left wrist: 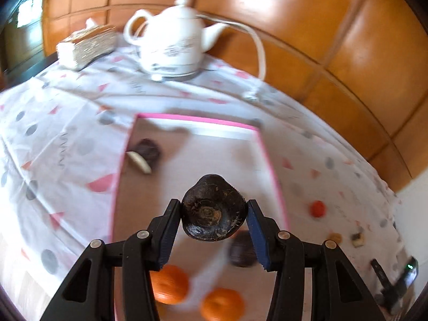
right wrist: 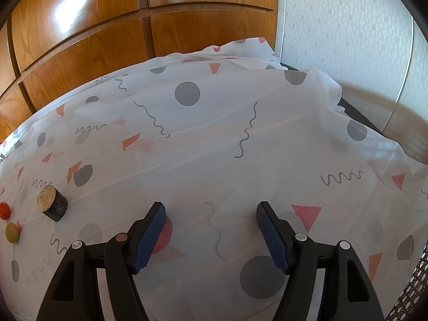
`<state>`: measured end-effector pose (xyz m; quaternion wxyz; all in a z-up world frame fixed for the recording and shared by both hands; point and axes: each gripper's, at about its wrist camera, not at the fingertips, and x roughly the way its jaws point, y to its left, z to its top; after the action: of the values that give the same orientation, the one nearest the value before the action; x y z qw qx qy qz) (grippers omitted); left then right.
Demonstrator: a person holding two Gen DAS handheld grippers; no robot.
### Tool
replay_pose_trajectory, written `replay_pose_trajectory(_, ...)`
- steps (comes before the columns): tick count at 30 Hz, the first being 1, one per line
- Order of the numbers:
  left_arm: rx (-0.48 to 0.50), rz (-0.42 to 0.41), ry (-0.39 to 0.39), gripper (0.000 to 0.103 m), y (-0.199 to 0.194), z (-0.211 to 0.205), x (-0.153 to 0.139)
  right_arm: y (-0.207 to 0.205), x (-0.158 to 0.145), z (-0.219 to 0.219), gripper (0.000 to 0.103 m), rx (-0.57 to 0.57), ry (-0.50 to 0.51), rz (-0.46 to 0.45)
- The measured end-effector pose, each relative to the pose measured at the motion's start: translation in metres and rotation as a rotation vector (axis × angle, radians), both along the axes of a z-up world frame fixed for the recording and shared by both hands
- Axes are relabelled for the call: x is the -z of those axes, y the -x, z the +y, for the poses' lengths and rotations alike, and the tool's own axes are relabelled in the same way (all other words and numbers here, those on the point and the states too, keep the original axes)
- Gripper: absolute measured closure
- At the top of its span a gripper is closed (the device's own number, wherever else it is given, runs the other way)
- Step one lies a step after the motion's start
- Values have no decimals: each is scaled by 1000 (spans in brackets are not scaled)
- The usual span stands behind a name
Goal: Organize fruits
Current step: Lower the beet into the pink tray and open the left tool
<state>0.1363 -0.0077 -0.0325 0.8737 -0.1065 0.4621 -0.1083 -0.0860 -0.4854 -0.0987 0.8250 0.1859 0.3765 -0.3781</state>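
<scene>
Bright – left blurred, fisheye-warped.

Both wrist cams angled down, close to tablecloth [right wrist: 214, 147].

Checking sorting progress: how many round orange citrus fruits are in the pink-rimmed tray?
2. One round orange citrus fruit lies at the pink-rimmed tray's near end, the other beside it; gripper arms may hide more.

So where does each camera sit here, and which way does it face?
Left wrist: on the left gripper, tilted down over the pink-edged tray; black fingers shut on a dark fruit.
Right wrist: on the right gripper, tilted down at the patterned tablecloth; fingers open, nothing between them.
Shared: tablecloth, wooden cabinet, small red fruit.
</scene>
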Motion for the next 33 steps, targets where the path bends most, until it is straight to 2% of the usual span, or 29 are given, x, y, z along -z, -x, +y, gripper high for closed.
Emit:
replay_pose_trajectory(3, -30, 20, -31, 53, -7, 13, 13, -1, 0, 0, 31, -1, 1, 2)
replay_pose_trajectory(10, -77, 63, -46, 52, -12, 27, 35, -1, 0, 0, 31, -6, 3, 2)
replay_pose_trajectory(20, -83, 45, -68, 51, -12, 24, 43, -2, 1, 0, 30, -11, 8, 9)
replay_pose_trajectory(23, -90, 39, -46, 42, -9, 25, 40, -2, 1, 0, 29, -15, 8, 9)
replay_pose_trajectory(33, -130, -47, -44, 27, 22, 30, 12, -3, 2, 1, 27, -15, 11, 10)
